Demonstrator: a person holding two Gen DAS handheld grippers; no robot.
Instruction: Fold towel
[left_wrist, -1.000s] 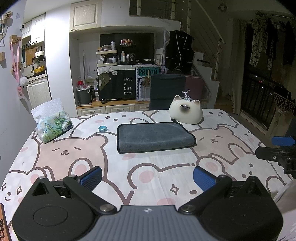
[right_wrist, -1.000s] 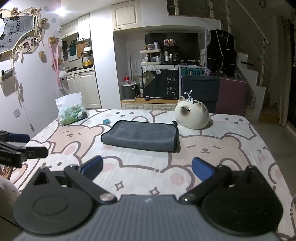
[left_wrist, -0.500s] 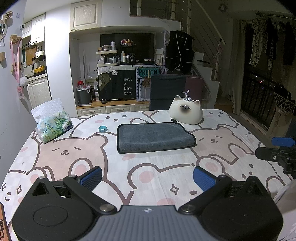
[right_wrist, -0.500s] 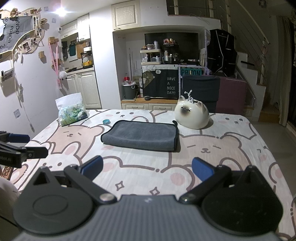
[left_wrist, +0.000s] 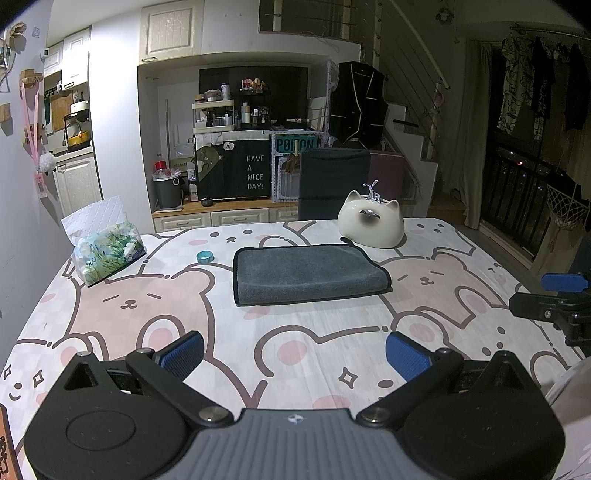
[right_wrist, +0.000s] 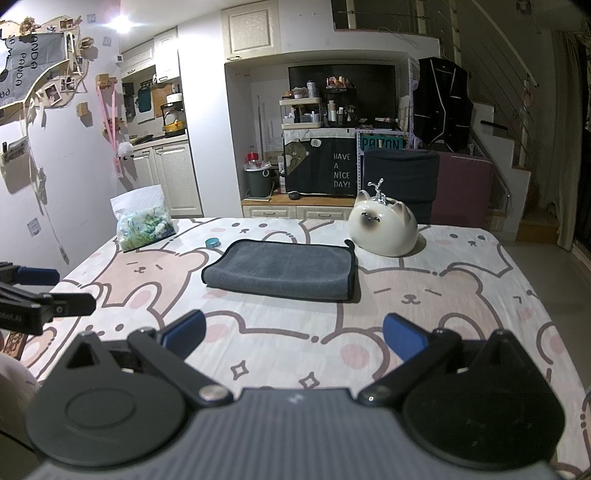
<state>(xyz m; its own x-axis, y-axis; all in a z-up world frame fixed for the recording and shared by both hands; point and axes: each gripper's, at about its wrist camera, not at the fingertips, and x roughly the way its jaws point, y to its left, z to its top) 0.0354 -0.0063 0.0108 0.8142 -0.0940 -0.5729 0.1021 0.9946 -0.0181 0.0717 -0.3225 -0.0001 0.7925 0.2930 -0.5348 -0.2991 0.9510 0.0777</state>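
A grey towel (left_wrist: 309, 274) lies folded flat on the table (left_wrist: 295, 339), which wears a cloth printed with bears. Just beyond its far right corner sits a white cat ornament (left_wrist: 371, 225); a small teal ring (left_wrist: 205, 256) and a tissue pack (left_wrist: 105, 249) lie off to its left. The left gripper (left_wrist: 293, 352) and the right gripper (right_wrist: 293, 334) hover over the near edge, well apart from the towel, jaws spread wide and holding nothing.

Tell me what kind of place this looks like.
Probably a lived-in home, an open dining and kitchen area. A table under a pink bear-print cloth holds a folded grey towel; white kitchen cabinets stand on the left and a staircase rises on the right.
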